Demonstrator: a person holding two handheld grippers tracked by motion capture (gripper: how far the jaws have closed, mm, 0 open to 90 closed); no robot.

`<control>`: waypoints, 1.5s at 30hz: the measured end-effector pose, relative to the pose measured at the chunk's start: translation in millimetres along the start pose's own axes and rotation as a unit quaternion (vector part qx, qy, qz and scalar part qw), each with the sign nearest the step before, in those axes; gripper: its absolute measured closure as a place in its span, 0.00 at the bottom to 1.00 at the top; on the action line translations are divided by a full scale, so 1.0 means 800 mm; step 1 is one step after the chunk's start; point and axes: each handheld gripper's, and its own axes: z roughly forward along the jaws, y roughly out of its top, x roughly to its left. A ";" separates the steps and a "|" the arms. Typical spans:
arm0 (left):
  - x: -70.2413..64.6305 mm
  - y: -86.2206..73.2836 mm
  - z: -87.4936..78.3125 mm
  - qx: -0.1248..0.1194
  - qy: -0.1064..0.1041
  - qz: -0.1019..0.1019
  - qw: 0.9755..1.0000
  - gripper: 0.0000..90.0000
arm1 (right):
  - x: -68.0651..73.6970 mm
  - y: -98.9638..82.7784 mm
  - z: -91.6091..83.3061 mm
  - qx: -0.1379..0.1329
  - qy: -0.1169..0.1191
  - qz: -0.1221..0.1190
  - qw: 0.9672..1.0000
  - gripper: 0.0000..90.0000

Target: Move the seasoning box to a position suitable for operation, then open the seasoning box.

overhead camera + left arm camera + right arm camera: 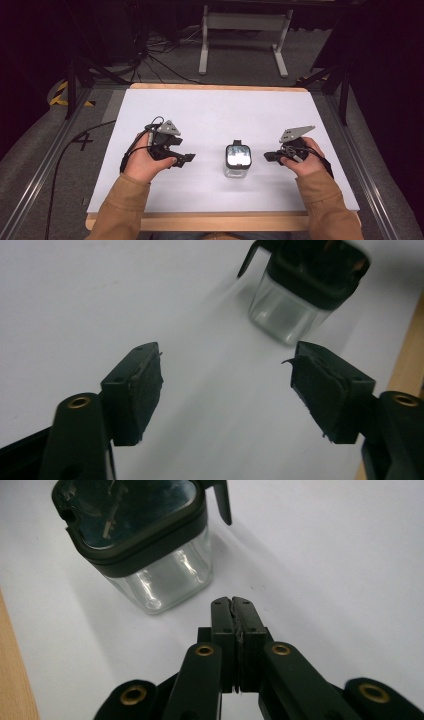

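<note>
Jar (pixel 237 161), clear glass, black lid, apparently empty, upright on white table (pixel 210 115) between left gripper (pixel 186 158), jaws parted around nothing, and right gripper (pixel 267 156), jaws clenched empty.

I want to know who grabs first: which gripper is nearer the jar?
Right. The right gripper sits shut, just off the jar and apart from it. The left gripper is open on the jar's other side, with a wider gap.
</note>
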 end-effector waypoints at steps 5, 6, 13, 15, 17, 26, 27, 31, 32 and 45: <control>-0.001 0.016 0.015 -0.027 -0.011 0.010 1.000 0.42 | -0.002 -0.005 -0.011 -0.009 -0.004 0.007 1.000 0.99; 0.000 0.019 0.020 -0.032 -0.016 0.017 0.999 0.42 | -0.001 -0.005 -0.012 -0.012 -0.003 0.006 1.000 0.99; -0.002 0.047 0.044 -0.036 -0.031 0.037 0.998 0.50 | -0.003 -0.008 -0.015 -0.015 -0.002 0.008 1.000 0.98; -0.003 0.059 0.052 -0.031 -0.041 0.054 0.997 0.59 | -0.002 -0.008 -0.016 -0.017 -0.001 0.006 1.000 0.97; -0.008 0.071 0.061 -0.033 -0.053 0.059 0.996 0.64 | -0.001 -0.008 -0.018 -0.020 0.000 0.005 1.000 0.97; -0.012 0.098 0.106 -0.017 -0.097 0.065 0.993 0.68 | 0.001 -0.008 -0.018 -0.023 0.010 0.001 1.000 0.96; -0.012 0.099 0.112 -0.019 -0.106 0.059 0.992 0.69 | 0.002 -0.008 -0.017 -0.022 0.010 -0.001 1.000 0.96; -0.010 0.102 0.130 -0.014 -0.118 0.049 0.992 0.76 | 0.004 -0.006 -0.012 -0.019 0.015 -0.006 1.000 0.96; -0.011 0.102 0.135 -0.008 -0.117 0.051 0.992 0.77 | 0.005 -0.006 -0.012 -0.019 0.016 -0.005 1.000 0.96; -0.008 0.104 0.154 0.000 -0.124 0.035 0.992 0.94 | 0.006 -0.005 -0.008 -0.017 0.020 -0.008 1.000 0.95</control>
